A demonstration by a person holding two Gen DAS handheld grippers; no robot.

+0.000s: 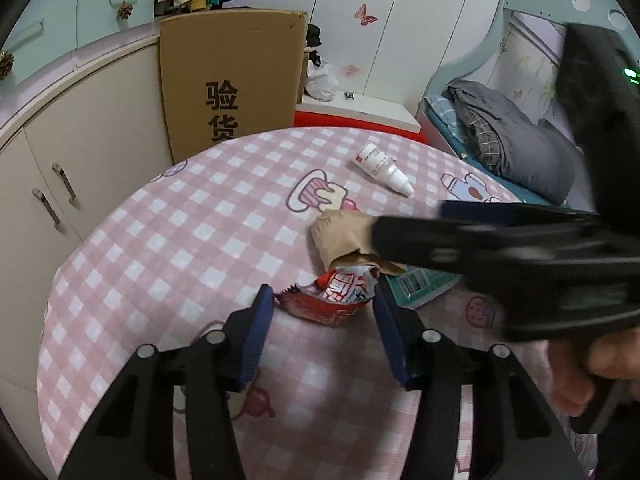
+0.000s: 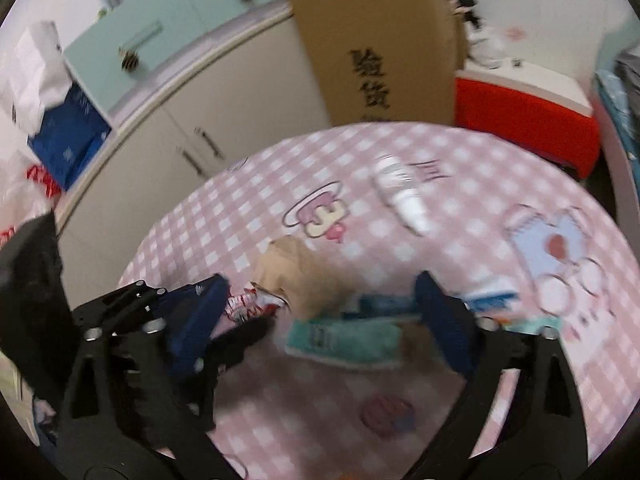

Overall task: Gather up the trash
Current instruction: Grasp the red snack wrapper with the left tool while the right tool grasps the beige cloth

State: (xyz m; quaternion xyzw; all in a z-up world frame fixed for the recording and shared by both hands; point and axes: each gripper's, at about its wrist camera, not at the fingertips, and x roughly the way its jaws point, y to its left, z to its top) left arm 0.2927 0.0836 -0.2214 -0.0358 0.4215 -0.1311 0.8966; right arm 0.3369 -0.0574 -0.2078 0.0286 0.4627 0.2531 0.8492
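Note:
A red snack wrapper (image 1: 334, 296) lies on the pink checked table (image 1: 160, 248), between the open fingers of my left gripper (image 1: 324, 310). Behind it lie a crumpled brown paper piece (image 1: 340, 236), a teal box (image 1: 420, 286) and a white bottle (image 1: 384, 166) on its side. My right gripper (image 2: 320, 304) is open over the teal box (image 2: 344, 340) and brown paper (image 2: 296, 276); its body crosses the left wrist view at the right (image 1: 520, 256). The right wrist view is blurred; the wrapper (image 2: 248, 304) and bottle (image 2: 404, 196) show there.
A tall cardboard box (image 1: 232, 80) stands behind the table beside beige cabinets (image 1: 80, 140). A red and white chest (image 1: 360, 114) and a bed with grey bedding (image 1: 508, 140) are at the back right. Bags (image 2: 48, 120) sit at the left.

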